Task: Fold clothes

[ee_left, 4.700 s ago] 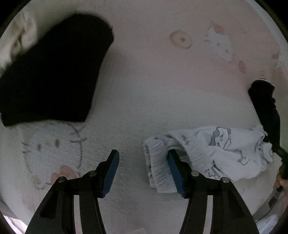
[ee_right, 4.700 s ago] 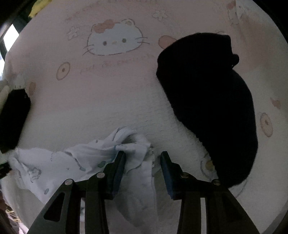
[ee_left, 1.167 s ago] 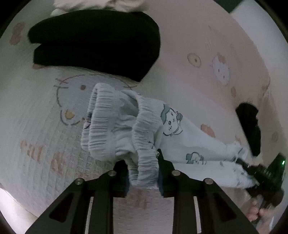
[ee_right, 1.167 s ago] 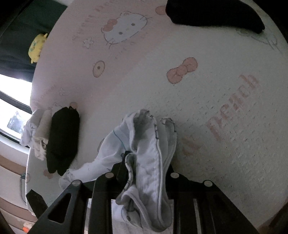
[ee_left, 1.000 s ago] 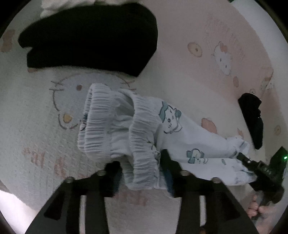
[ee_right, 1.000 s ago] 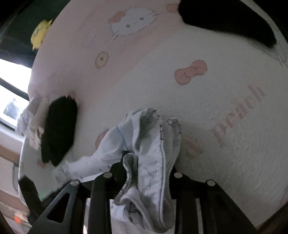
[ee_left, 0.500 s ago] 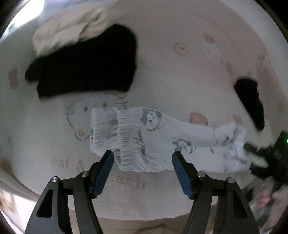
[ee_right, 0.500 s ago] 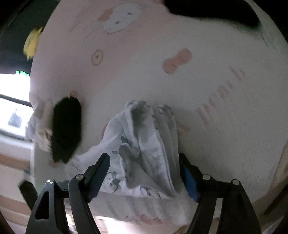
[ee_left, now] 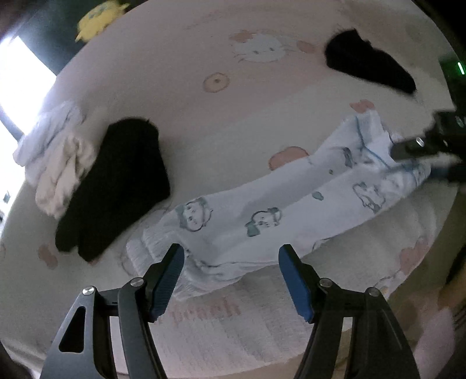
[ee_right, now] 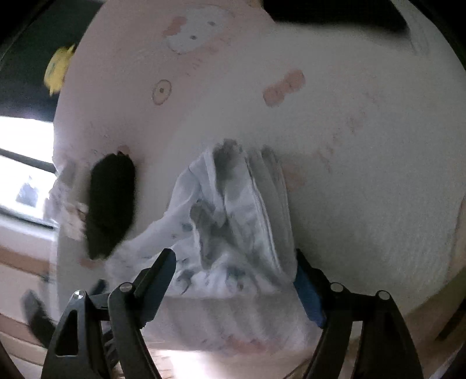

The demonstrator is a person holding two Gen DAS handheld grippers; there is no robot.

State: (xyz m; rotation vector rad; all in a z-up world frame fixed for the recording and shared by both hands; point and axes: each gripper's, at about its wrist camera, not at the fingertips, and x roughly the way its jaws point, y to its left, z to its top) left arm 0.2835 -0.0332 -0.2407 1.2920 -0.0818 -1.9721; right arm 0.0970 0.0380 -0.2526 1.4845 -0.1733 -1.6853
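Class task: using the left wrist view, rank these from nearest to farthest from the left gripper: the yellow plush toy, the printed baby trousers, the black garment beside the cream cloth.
1. Printed baby trousers: just ahead of the left gripper, waistband end by its jaws.
2. Black garment: ahead to the left, against the cream cloth.
3. Yellow plush toy: far top left, beyond the blanket's edge.

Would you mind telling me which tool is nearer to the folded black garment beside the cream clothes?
Left. The left tool hovers at the printed pants' waistband, beside the folded black garment. The right tool is at the pants' far end.

Left gripper (ee_left: 231, 280), right gripper (ee_right: 234, 284): black cut-out arms were fitted with silver screws, fingers (ee_left: 294, 284) padded blue.
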